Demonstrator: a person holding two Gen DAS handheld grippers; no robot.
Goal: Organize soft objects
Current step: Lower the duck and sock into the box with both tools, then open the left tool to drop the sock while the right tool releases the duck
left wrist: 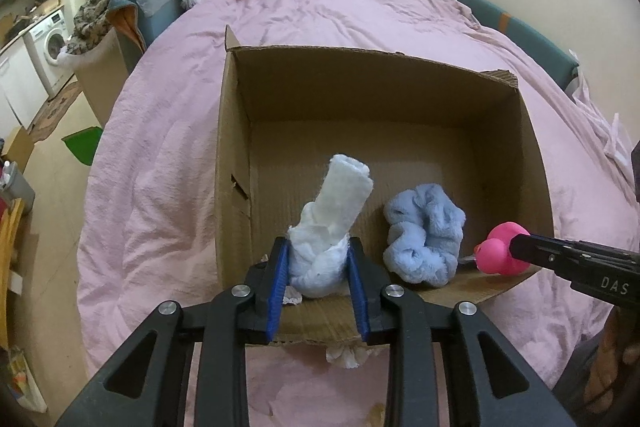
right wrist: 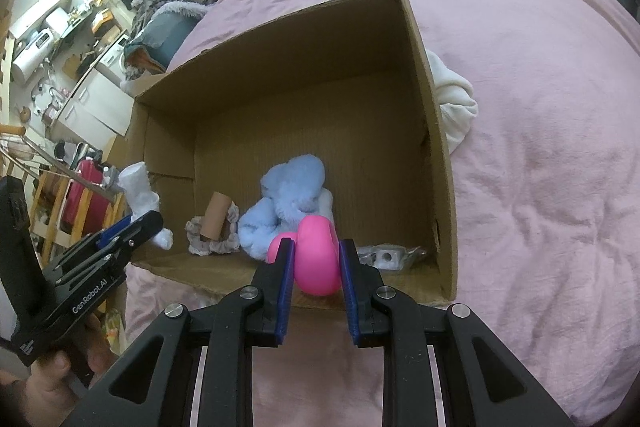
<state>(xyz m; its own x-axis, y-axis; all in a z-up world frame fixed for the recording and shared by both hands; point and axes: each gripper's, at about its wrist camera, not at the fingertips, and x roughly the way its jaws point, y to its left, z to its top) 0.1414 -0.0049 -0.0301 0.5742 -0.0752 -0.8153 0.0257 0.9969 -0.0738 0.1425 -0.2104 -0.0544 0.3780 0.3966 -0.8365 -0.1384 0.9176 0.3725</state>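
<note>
Left gripper (left wrist: 318,259): pitched steeply down over the box's near wall, jaws clamped on a white terry sock (left wrist: 328,223), knotted below, rolled end up.
Right gripper (right wrist: 316,263): same downward tilt, jaws clamped on a smooth pink rubber duck (right wrist: 316,259).
Cardboard box (left wrist: 236,131): open-topped, corrugated, holding a fluffy blue cloth (left wrist: 424,235).
Bed (left wrist: 168,155): wrinkled pink cover.

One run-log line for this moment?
left tool: grips white sock | right tool: grips pink toy | both over cardboard box | blue plush inside
</note>
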